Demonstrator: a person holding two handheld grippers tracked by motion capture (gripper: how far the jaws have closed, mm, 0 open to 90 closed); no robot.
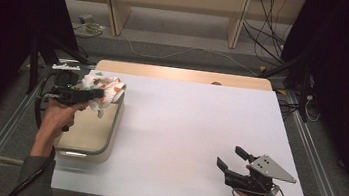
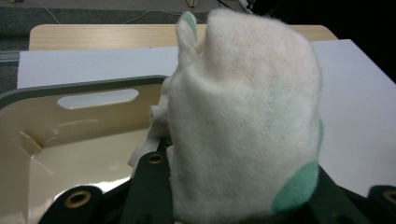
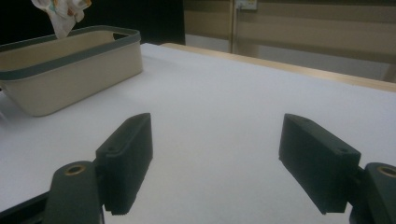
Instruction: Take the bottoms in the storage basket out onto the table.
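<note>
From up high, my left gripper (image 1: 93, 94) is closed on a bunch of soft white cloth (image 1: 103, 88) with little red and green marks. I hold it in the air over the far end of the tub (image 1: 113, 131). The tub is a long cream plastic box with a grey rim, and it sits at the left edge of the white table (image 1: 193, 130). My right gripper (image 1: 231, 158) is low near the front right corner, well apart from the tub, with its jaws spread wide and nothing between them.

In the left gripper view, the cloth (image 2: 243, 126) is fuzzy and thick, white with green patches. It may be a sock, but I cannot be sure. Behind it is the smooth, shiny inside of the tub (image 2: 70, 154).

In the right gripper view, my two black jaws stand far apart over the bare table (image 3: 224, 126). The tub (image 3: 70, 70) is off to the left with the cloth (image 3: 60, 14) hanging above it.
</note>
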